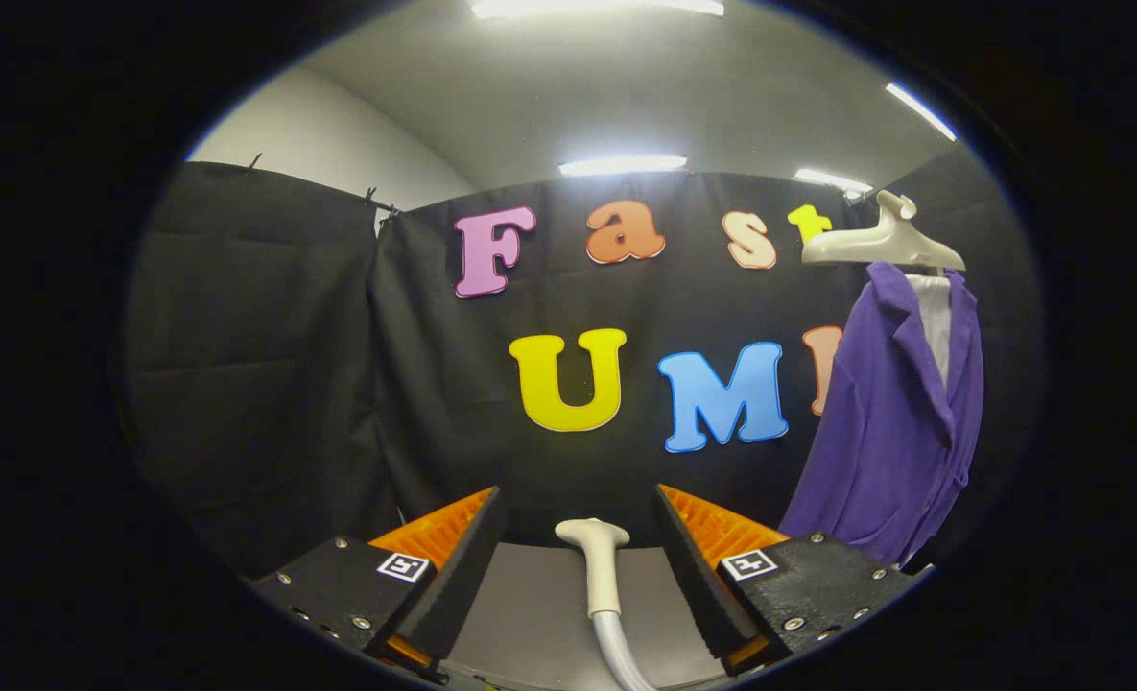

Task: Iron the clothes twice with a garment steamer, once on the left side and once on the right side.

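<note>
The garment steamer head (595, 557) lay on the grey tabletop (530, 614) at lower centre, between the gripper (578, 523) jaws, spread and untouching; a purple jacket (889, 432) hung at right on a hanger (880, 245).

Nothing here reads as proper text. The only signs are two small square black-and-white marker tags (403, 566) on the gripper (578, 557), one atop each finger block; their pattern spells nothing legible.

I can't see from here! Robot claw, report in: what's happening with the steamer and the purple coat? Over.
Claw open, fingers either side of steamer head, not touching. Purple coat hanging on hanger, beyond the right finger. Nothing blocking between.
</note>
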The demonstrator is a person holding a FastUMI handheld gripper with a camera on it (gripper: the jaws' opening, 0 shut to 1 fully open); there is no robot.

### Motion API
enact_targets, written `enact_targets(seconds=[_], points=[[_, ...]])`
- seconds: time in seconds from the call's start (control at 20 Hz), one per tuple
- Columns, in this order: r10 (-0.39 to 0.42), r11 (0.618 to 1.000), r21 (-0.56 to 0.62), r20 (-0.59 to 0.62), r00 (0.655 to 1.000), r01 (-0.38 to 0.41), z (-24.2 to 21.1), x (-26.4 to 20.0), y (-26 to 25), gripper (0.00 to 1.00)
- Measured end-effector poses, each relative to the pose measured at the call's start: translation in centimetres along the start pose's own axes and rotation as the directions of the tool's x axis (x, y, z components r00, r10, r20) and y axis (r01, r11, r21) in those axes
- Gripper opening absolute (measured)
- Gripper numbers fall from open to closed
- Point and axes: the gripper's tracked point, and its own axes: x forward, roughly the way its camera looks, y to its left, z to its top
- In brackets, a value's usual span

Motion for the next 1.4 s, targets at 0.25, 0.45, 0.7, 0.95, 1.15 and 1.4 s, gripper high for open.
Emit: enact_targets(seconds=[0.25,0.45,0.7,0.95,1.15,1.4], points=[[-0.04,0.998,0.041,-0.166,0.985,0.047,-3.7,6.5,-0.4,0.95],[-0.075,0.993,0.063,-0.303,0.95,0.099,-7.6,10.9,-0.9,0.94],[-0.137,0.982,0.048,-0.485,0.864,0.182,-13.1,13.4,-2.6,0.94],[-0.126,0.978,0.064,-0.58,0.805,0.199,-17.0,15.1,-3.2,0.94],[-0.12,0.973,0.073,-0.649,0.751,0.219,-19.4,15.4,-3.9,0.94],[-0.098,0.968,0.098,-0.699,0.708,0.231,-20.9,15.0,-3.7,0.9]])
